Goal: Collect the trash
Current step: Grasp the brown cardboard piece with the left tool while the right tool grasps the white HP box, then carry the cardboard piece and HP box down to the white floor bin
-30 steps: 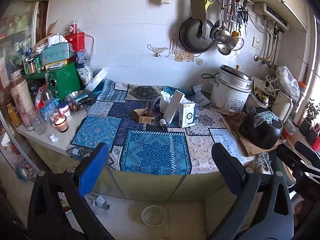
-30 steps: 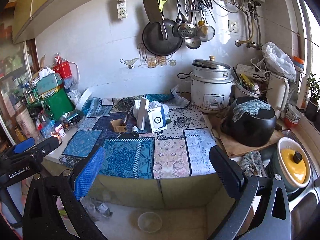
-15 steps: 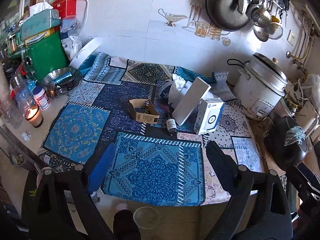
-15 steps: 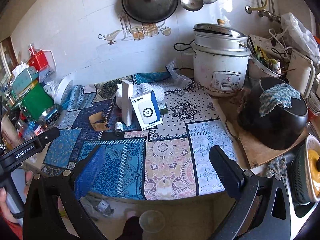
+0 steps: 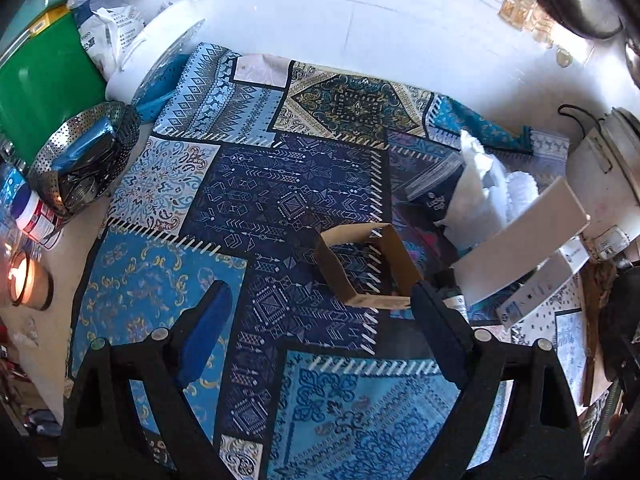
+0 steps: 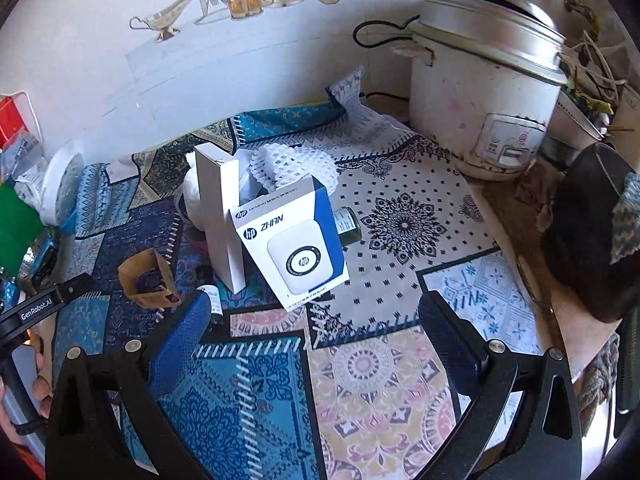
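A patchwork-cloth table holds a white box reading "hp ZHAN". Left of it lies a brown cardboard sleeve, just ahead of the spread, empty left tongs. Right tongs, also spread, hover before the box.
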